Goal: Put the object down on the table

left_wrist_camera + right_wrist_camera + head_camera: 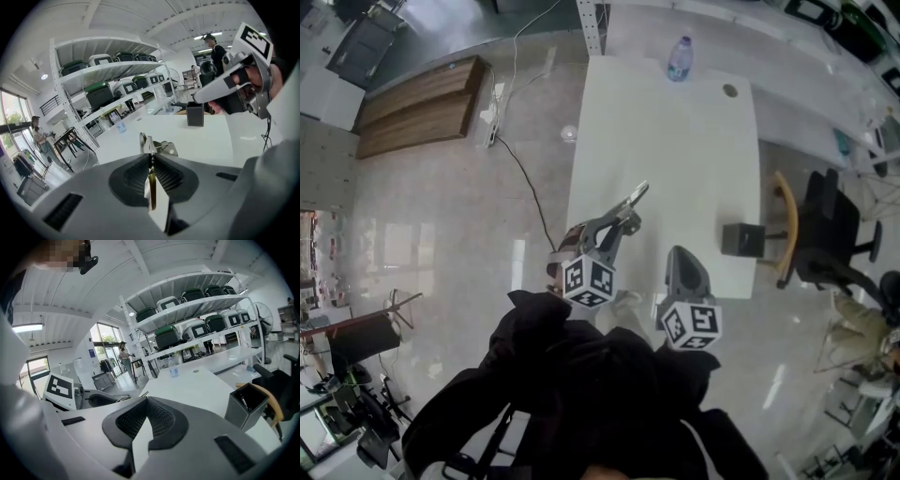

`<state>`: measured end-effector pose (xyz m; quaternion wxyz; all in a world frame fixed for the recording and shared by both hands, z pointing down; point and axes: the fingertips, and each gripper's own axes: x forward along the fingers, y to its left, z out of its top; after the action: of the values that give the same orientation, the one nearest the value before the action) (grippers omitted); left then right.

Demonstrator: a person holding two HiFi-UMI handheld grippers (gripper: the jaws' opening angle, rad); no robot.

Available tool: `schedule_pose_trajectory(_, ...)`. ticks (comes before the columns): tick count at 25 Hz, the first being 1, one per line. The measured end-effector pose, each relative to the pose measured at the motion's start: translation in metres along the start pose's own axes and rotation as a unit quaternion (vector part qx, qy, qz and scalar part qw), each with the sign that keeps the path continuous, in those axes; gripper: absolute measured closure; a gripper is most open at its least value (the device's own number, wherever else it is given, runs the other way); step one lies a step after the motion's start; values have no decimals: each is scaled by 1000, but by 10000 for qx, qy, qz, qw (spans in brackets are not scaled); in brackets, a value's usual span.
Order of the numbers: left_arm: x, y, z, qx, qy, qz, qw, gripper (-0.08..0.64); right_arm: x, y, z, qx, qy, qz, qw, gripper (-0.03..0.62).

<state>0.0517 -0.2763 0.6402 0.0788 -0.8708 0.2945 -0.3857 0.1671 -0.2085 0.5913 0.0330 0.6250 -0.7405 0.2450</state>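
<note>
Metal tool (632, 200), thin and silvery, sticks out of the left gripper (622, 221), whose jaws are clamped on it, at the centre of the head view over the white table's (675, 131) lower-left part. I cannot tell whether it touches. Just to the lower right, the right gripper (680, 255) has its jaws together, empty. A black box (742, 239) stands at the table's right edge.
</note>
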Motion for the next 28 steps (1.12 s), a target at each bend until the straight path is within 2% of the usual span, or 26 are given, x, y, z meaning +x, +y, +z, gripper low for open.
schedule_pose_trajectory(5,22,-4,-16,737,273,-4,9969,528,1,-1,-7,24,59,-95,9999,591)
schedule_pose_trajectory(10,46,-14,-34,1177,568,-167,9913,528,4,-2,-12,34,143,-102,9998,590)
schedule_pose_trajectory(28,89,-42,-80,1589,1011,-689,9797,528,2,-4,-23,97,250,-198,9994,590)
